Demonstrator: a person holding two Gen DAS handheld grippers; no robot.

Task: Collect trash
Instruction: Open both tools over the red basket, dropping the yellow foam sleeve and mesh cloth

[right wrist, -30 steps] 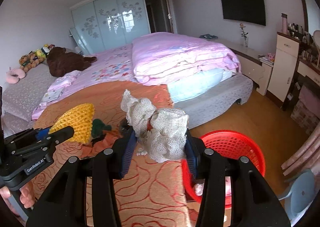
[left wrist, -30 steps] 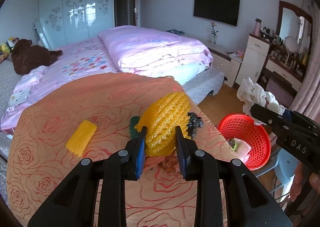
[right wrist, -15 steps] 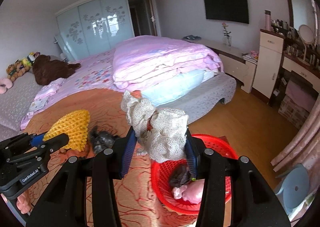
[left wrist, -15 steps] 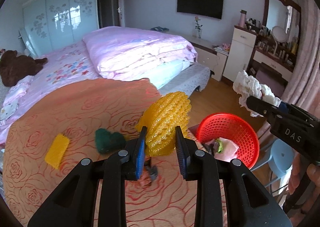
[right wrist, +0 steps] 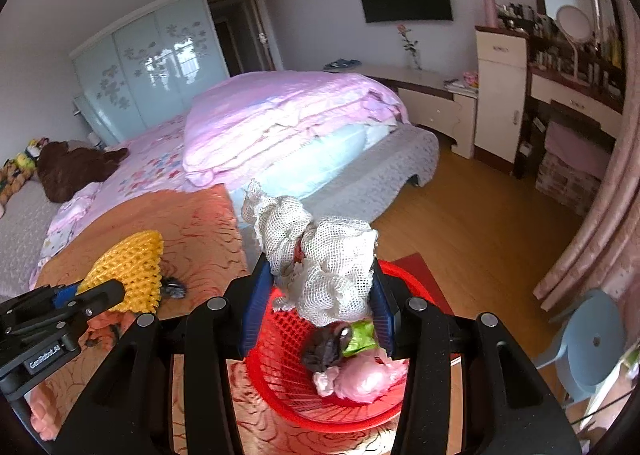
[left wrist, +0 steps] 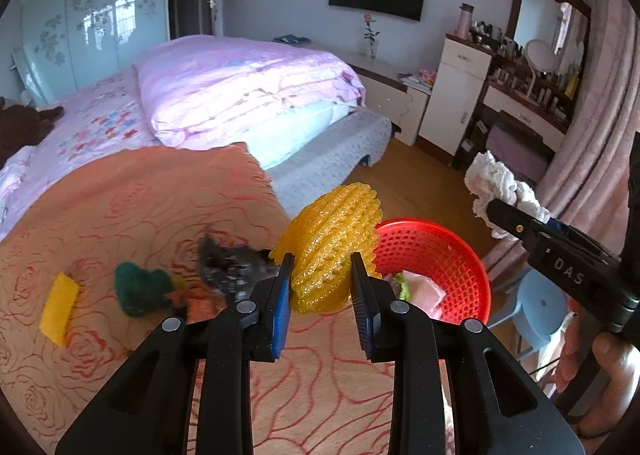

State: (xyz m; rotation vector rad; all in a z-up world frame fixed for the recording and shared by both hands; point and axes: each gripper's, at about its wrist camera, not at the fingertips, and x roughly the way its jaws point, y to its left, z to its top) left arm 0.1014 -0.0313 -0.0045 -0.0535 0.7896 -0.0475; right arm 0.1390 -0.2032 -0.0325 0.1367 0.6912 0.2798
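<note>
My left gripper is shut on a yellow foam net, held above the orange rose-patterned cloth just left of the red basket. My right gripper is shut on a white foam net and hangs over the red basket, which holds pink, green and dark scraps. From the left wrist view the white foam net and right gripper show at the right. On the cloth lie a dark crumpled scrap, a green scrap and a yellow piece.
A bed with a pink quilt lies behind the cloth. A blue stool stands right of the basket beside a pink curtain. A dressing table and cabinets line the far wall, with wooden floor between.
Both grippers have swung to the right with their nets. The red basket has come nearer, and now lies under the right gripper. The scraps on the cloth have slid left in view.
</note>
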